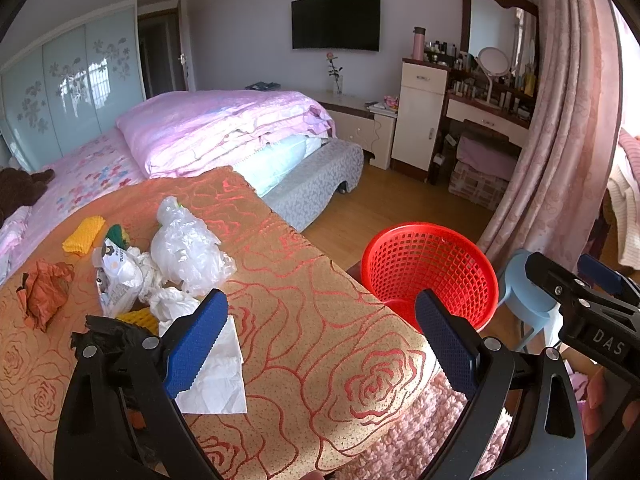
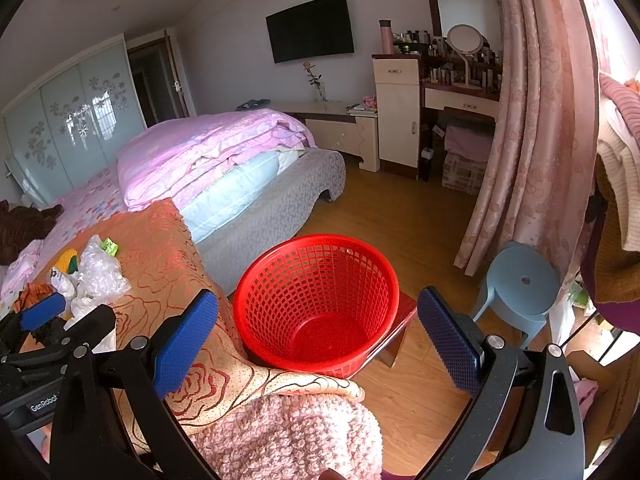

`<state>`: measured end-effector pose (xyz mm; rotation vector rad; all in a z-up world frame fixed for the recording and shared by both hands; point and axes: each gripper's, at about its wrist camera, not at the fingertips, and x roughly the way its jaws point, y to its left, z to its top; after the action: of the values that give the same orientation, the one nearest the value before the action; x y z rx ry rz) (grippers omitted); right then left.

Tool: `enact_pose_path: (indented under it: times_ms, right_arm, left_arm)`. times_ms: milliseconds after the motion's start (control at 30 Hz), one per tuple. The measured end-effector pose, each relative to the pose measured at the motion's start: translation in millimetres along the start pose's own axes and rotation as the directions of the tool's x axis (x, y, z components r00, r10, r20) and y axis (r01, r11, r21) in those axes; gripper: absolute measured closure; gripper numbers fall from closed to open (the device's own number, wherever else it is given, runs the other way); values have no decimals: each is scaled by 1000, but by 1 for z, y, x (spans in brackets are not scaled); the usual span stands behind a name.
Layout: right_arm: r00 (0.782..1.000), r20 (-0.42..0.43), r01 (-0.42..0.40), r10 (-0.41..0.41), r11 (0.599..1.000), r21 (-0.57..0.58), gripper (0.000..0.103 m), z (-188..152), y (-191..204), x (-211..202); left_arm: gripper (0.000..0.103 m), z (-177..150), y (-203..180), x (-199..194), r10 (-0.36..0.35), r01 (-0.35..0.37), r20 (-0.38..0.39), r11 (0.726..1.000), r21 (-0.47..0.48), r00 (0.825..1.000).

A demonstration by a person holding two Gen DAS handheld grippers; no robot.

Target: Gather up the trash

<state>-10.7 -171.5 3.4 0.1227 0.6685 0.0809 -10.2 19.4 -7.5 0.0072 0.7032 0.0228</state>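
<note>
At the bottom of the left wrist view, the left gripper [image 1: 320, 344] was seen with its jaws spread wide and nothing held between them. In the right wrist view, the right gripper [image 2: 318, 346] was likewise released and empty, its blue pads framing the lower middle of the frame. Just beyond the left gripper's left pad, a white tissue [image 1: 218, 376] was laid flat on the orange rose-patterned blanket [image 1: 320, 320]. Further toward the left of that frame, the rest of the trash was gathered: a black crumpled scrap [image 1: 110, 334], a clear plastic bag [image 1: 188, 246], a printed white wrapper [image 1: 116, 276], an orange crumpled paper [image 1: 46, 292] and a yellow foam net [image 1: 84, 234]. The red basket [image 2: 316, 304] was found empty at the centre of the right wrist view, just beside the blanket's edge. Nothing appeared to have been collected yet, so the first pick-up was judged to be in hand. The next move was judged to call for the left gripper being lowered over the tissue and closed on it, then carried rightward to the basket.
</note>
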Motion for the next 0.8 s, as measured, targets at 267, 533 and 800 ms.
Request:
enact_pose_path:
  times_ms: [267, 533, 800]
  right_arm:
    - [1000, -5, 2, -2, 1000, 3, 6, -5, 0, 2]
    - [1000, -7, 1, -1, 1000, 6, 6, -10, 0, 3]
    - [1000, -9, 2, -2, 1000, 7, 6, -9, -1, 4]
  left_arm:
    - [12, 1, 0, 0, -1, 1, 0, 1000, -1, 1000]
    - [12, 2, 1, 0, -2, 2, 0, 1000, -2, 1000]
    - [12, 2, 2, 1, -2, 2, -2, 1000, -3, 1000]
